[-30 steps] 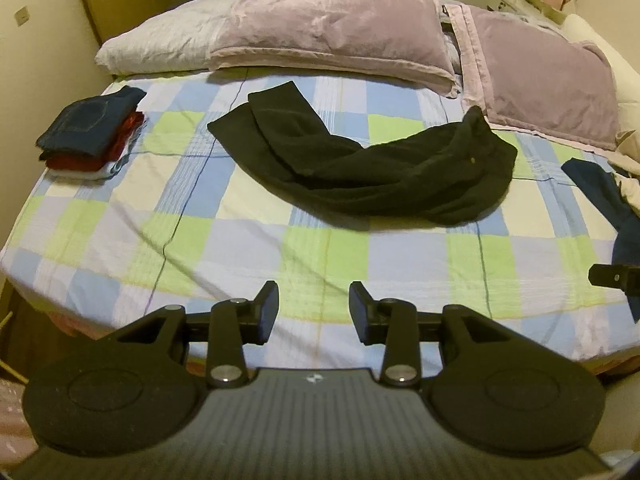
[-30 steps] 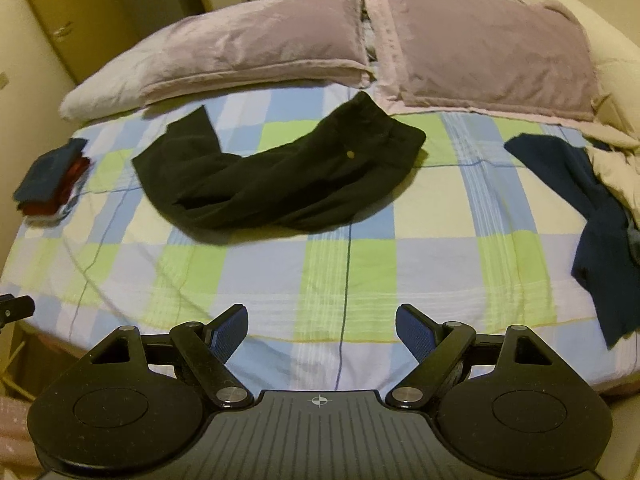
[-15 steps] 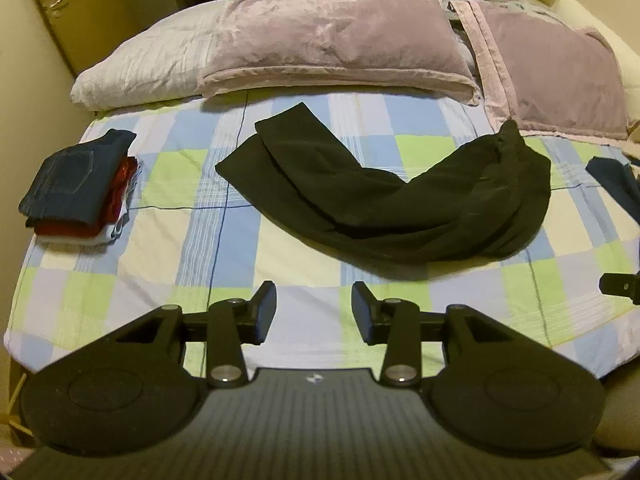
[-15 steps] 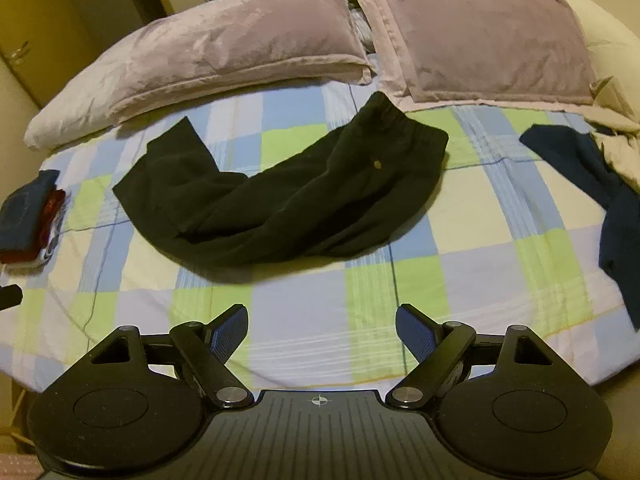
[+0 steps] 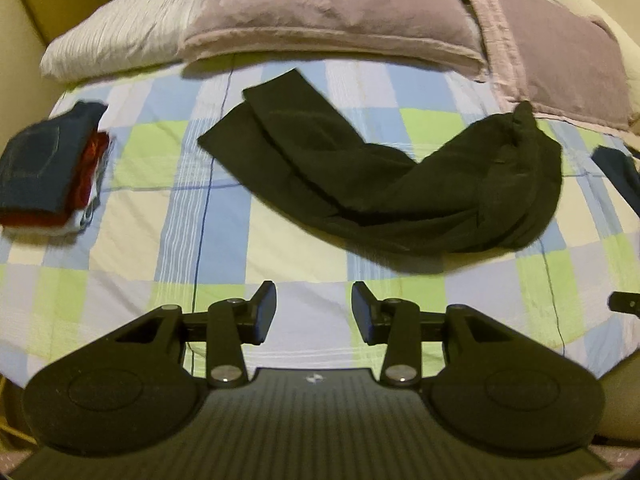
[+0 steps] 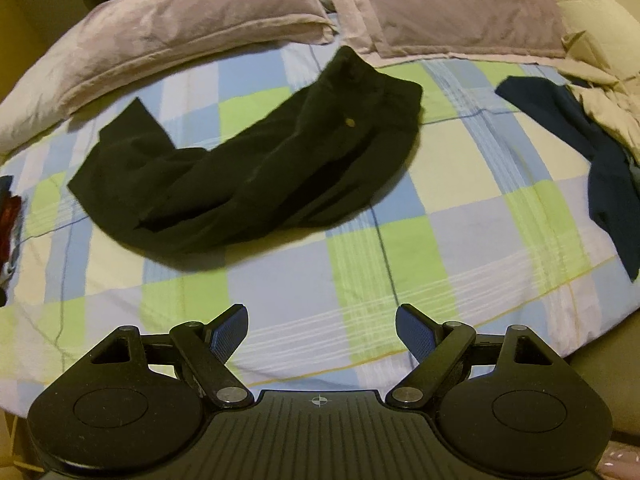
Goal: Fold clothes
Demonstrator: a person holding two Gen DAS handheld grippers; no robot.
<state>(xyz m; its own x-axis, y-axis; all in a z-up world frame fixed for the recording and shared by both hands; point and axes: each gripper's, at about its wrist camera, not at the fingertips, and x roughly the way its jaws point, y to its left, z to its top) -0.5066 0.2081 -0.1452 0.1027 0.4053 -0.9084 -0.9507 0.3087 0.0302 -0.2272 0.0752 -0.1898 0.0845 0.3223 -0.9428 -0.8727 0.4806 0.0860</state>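
Observation:
A pair of black trousers lies crumpled and bent across the middle of the checked bed sheet. In the right wrist view the trousers show a small brass button near the waistband at the right end. My left gripper is open and empty, above the near part of the bed, short of the trousers. My right gripper is open wider, empty, also short of the trousers. Its tip shows at the right edge of the left wrist view.
A stack of folded clothes, dark blue on red, sits at the bed's left edge. Mauve pillows line the head of the bed. A dark blue garment and a beige one lie at the right side.
Both grippers have moved forward over the bed towards the black trousers, which now look larger and nearer. The jaws of both stay open. The clothes have not moved.

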